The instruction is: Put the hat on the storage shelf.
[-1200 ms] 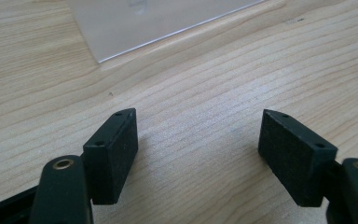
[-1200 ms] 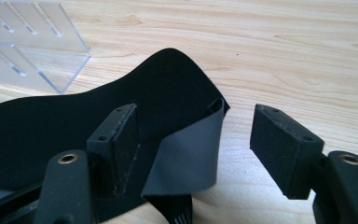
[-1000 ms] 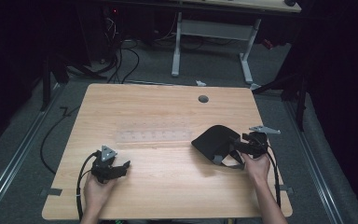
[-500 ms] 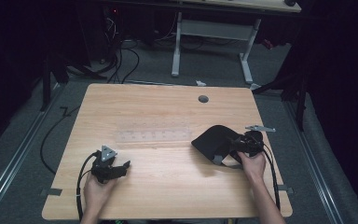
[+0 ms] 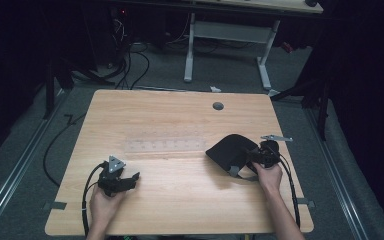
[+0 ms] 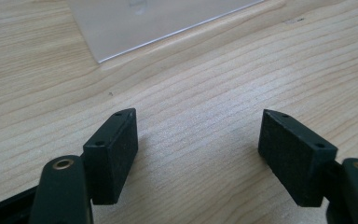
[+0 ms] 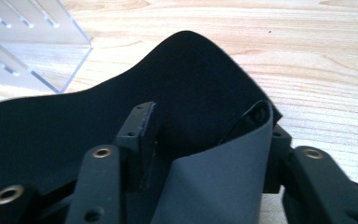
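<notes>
Left tool point(image 5: 130, 178) sits low at the near-left of the tabletop point(image 5: 180, 195), held in the left hand point(image 5: 102, 205), jaws spread wide with bare wood between them, gripping nothing. In the left gripper view the tool point(image 6: 198, 154) points at the near corner of a clear acrylic ruler point(image 6: 154, 21), apart from it.

Right tool point(image 5: 250, 160) is at near-right, held in the right hand point(image 5: 269, 176), grey three-cornered plate on top. It's in among a black flexible pad point(image 5: 228, 149) (looks like a mouse pad) whose near edge is curled up, grey underside showing. In the right gripper view the tool point(image 7: 209, 154) has the curled flap between its jaws; flap lies against the right jaw, gap remains to the left jaw, so partly open, can't tell whether it's actually pinching. Pad point(image 7: 121, 112) lies right of centre, its far-left edge just beside the ruler's point(image 7: 28, 44) right end.

Ruler point(image 5: 165, 145) lies flat across mid-tabletop. Farther back, a round grommet hole point(image 5: 218, 106) near the far edge. No containers on the tabletop.
</notes>
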Action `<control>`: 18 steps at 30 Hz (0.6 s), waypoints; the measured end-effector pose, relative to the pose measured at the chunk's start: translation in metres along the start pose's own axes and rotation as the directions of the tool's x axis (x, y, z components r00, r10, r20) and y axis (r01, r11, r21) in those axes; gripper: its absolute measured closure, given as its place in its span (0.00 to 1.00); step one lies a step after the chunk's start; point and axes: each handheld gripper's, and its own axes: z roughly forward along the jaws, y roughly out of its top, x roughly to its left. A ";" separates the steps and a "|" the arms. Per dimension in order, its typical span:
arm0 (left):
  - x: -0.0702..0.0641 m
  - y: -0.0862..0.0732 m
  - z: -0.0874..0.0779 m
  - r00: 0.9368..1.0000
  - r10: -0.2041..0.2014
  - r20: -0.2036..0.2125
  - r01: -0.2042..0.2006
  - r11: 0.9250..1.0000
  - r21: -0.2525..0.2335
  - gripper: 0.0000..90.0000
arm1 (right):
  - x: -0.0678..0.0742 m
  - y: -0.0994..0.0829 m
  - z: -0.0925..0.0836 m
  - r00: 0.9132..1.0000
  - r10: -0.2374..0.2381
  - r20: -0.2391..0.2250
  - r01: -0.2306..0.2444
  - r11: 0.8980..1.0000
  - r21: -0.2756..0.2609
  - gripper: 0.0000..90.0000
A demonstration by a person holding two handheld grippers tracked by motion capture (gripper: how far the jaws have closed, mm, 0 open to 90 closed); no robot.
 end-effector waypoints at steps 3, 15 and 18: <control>0.000 0.000 0.000 1.000 0.000 0.000 0.000 1.000 0.000 0.32 | -0.001 -0.001 -0.002 1.000 0.010 -0.024 -0.011 1.000 -0.005 0.65; 0.000 0.000 0.000 1.000 -0.001 0.000 0.001 1.000 -0.001 0.32 | -0.010 -0.008 -0.016 0.990 0.025 -0.140 -0.030 0.999 -0.036 0.89; 0.000 0.000 0.000 1.000 -0.001 0.000 0.001 1.000 -0.001 0.32 | -0.011 -0.008 -0.020 0.986 0.006 -0.167 -0.014 0.999 -0.049 0.92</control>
